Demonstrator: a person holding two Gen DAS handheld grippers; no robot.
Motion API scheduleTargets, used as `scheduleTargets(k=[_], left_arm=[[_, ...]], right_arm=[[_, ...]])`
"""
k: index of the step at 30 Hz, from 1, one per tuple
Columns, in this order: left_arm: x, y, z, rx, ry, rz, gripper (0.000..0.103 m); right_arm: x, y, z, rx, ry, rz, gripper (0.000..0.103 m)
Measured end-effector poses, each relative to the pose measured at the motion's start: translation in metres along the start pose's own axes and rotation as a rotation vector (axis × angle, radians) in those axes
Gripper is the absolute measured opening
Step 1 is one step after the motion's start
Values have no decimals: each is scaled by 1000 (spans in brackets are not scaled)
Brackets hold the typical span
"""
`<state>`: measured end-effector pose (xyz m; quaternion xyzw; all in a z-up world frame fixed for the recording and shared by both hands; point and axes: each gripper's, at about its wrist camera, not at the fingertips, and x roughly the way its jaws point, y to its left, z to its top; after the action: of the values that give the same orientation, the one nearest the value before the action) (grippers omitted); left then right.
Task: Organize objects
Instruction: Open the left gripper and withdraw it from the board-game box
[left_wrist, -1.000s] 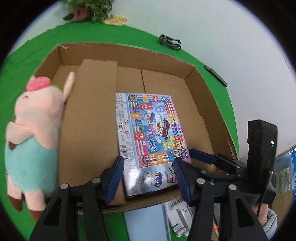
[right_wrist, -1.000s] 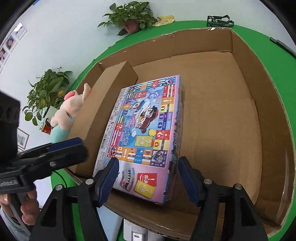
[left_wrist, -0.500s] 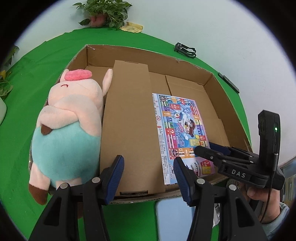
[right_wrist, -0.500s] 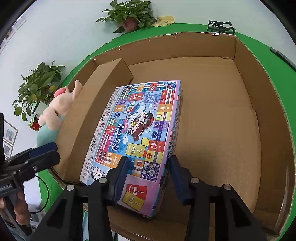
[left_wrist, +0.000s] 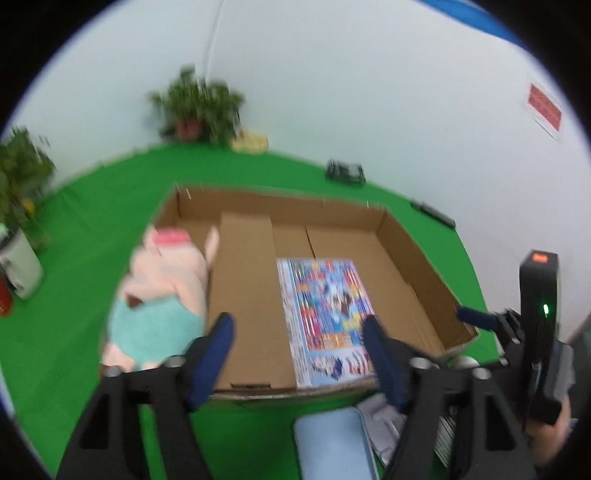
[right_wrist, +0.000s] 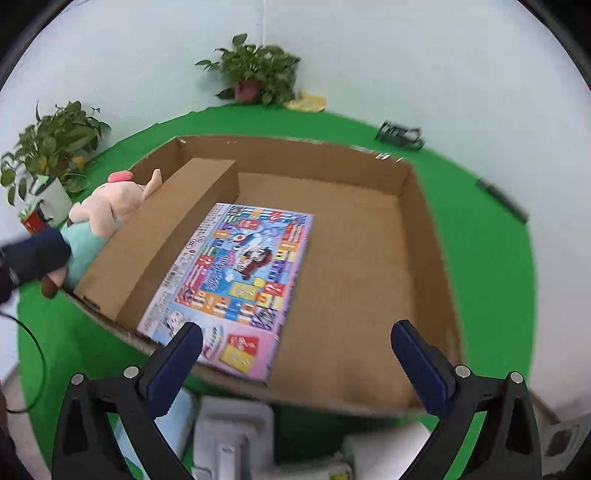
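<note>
A shallow cardboard box (right_wrist: 424, 229) fills the middle of both wrist views on a green table (right_wrist: 480, 177), potted plants (right_wrist: 258, 74) at the wall along the upper frame. Inside it, a long brown cardboard carton (right_wrist: 155, 240) lies along the left wall, and a colourful board-game box (right_wrist: 236, 269) lies flat just beside it, its long axis running from the box's near edge toward the far wall. A pink plush pig (left_wrist: 162, 299) in a teal outfit sits at the box's left edge, at the left of the frame. The right gripper (right_wrist: 299, 363) hangs at the bottom of its view with jaws opening wide and nothing between them; the game box's near end shows just beyond its left finger. The left gripper (left_wrist: 299, 354), blurred, is also opening and empty, its tips over the box's near edge, framing the carton and the game box's near left corner. A pale blue item (left_wrist: 332, 443) and white packages (right_wrist: 236, 435), unidentifiable, lie outside the box at bottom centre, probably nearest to either gripper for the next pick.
</note>
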<state>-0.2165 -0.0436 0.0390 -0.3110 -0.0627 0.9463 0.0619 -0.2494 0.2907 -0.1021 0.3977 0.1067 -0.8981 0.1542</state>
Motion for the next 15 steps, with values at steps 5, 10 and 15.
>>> scheduleTargets(k=[5,10,15], left_arm=[[-36,-25,-12,73,-99,61,89],[-56,-32,-29,38,-117,66,89],[-70,-40,-40,46,-88,58,89]], right_arm=[[-47,7,-27,-3,-52,-34,103],[-88,12,-53,23,-92,-37,103],[-117,18,-74,19,-110,-44,103]])
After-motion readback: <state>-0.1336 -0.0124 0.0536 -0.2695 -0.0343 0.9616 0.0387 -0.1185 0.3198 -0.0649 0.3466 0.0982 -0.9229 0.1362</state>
